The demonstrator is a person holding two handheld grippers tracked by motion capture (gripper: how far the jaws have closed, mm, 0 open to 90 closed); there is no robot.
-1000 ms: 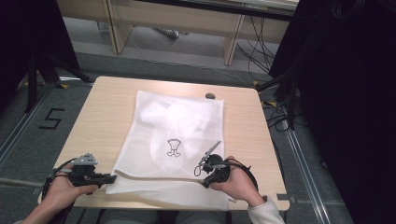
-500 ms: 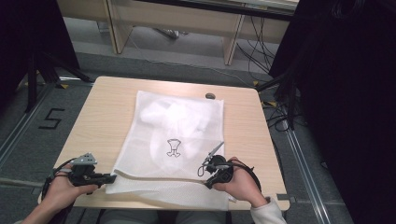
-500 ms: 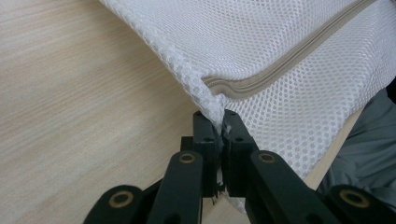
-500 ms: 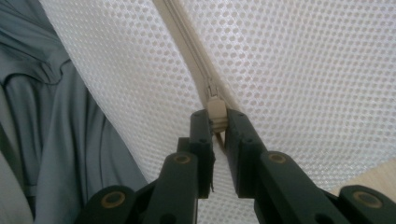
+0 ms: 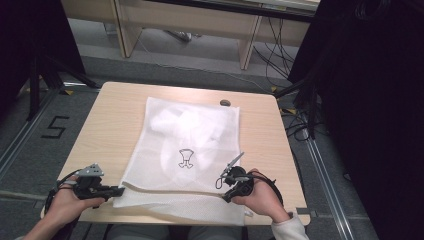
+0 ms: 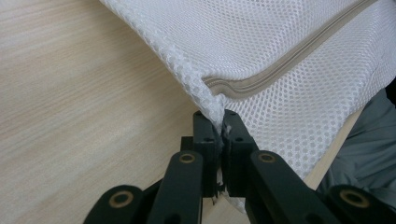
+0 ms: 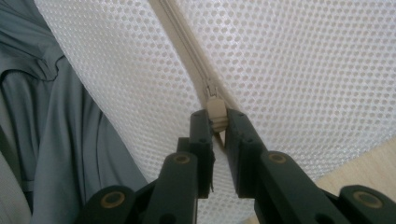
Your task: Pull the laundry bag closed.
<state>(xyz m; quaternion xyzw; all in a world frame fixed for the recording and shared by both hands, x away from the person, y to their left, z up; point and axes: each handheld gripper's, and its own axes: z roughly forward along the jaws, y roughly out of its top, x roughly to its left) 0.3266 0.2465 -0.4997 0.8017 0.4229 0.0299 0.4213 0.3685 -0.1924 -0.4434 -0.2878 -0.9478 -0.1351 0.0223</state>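
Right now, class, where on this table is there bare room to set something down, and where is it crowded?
Bare light wooden table lies left of the white mesh zip bag, with a narrower strip at its right. The near edge is crowded: the left tool and right tool grip the bag there.

Mesh bag lies on the table, overhanging its near edge.

I count one mesh bag with one zipper on one bench, and my two claws.
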